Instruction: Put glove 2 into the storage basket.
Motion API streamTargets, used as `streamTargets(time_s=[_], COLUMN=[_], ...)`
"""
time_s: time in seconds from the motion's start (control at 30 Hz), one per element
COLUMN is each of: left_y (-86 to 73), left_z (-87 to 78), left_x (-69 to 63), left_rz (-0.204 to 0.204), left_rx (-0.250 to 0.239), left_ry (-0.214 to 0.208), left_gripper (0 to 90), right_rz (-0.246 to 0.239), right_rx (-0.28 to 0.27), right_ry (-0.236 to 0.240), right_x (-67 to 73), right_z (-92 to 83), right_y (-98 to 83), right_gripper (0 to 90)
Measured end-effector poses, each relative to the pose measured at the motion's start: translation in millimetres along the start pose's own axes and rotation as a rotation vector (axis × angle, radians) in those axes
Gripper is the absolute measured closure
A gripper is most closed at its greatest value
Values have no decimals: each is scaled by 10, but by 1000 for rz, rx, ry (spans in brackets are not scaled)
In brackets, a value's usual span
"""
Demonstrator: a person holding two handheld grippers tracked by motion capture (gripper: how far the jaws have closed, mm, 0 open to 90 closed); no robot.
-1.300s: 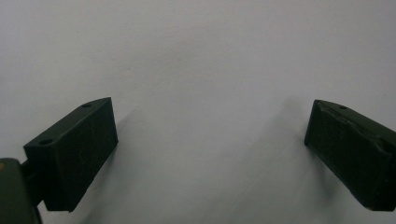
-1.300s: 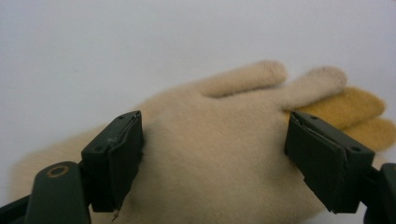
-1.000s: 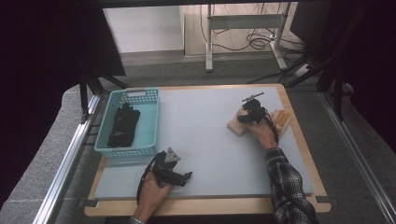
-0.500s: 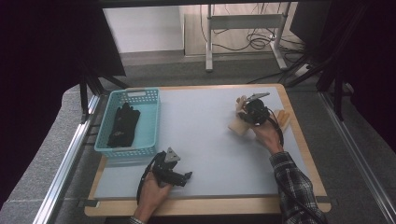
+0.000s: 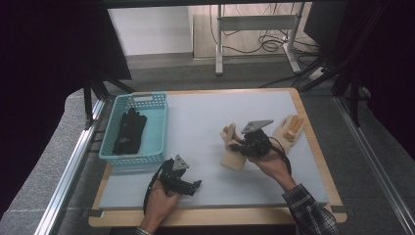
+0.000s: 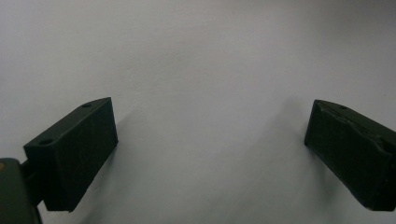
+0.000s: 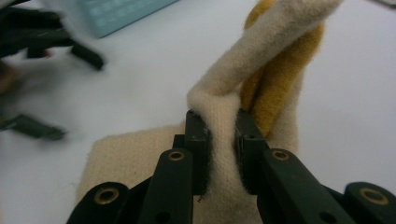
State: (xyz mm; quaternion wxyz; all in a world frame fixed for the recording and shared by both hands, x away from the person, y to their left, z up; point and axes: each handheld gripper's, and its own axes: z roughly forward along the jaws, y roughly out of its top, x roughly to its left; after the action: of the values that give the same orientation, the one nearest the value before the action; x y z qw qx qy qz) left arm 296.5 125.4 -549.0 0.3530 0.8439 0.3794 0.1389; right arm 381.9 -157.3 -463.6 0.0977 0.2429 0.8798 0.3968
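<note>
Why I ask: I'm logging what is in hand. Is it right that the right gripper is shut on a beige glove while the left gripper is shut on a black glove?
Not quite. The right gripper does pinch the beige glove, but the left gripper is open over the bare table, as the left gripper view shows. The black glove lies in the blue basket.

Beige-and-mustard glove (image 7: 219, 140), turquoise basket (image 5: 157, 128)

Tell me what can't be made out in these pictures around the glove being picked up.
- Held cream glove: its far end is cut off by the right gripper view's top edge.
- Right gripper in the high view: its grey plate hides the jaws.
- Second glove: too small for detail.
- Left gripper, right gripper view: blurred.
</note>
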Motion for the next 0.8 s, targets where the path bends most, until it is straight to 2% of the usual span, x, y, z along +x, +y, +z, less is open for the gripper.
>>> streamTargets(time_s=[0.1,0.17,0.23,0.3,0.33,0.43,0.53,0.67,0.8], left_y=[0,0,0,0,0,0,0,-1,-1], left_z=[1,0,0,0,0,0,0,0,0], left_x=[0,0,0,0,0,0,0,-1,-1], left_rz=[-1,0,0,0,0,-1,-1,-2,-2], left_rx=[-1,0,0,0,0,0,-1,0,0], left_ry=[0,0,0,0,0,0,0,-1,-1], left_gripper=[28,28,28,28,28,28,28,28,28], right_rz=[-37,-64,-76,-76,-71,-38,-4,31,74], right_rx=[18,37,57,81,85,51,19,28,25], right_ry=[40,48,51,49,50,42,15,-62,-86], right_x=[206,314,381,418,418,364,250,82,-37], right_z=[93,169,246,308,323,266,183,140,164], right_y=[-100,-180,-251,-284,-282,-229,-190,-229,-265], right_gripper=[773,760,689,533,485,432,445,607,676])
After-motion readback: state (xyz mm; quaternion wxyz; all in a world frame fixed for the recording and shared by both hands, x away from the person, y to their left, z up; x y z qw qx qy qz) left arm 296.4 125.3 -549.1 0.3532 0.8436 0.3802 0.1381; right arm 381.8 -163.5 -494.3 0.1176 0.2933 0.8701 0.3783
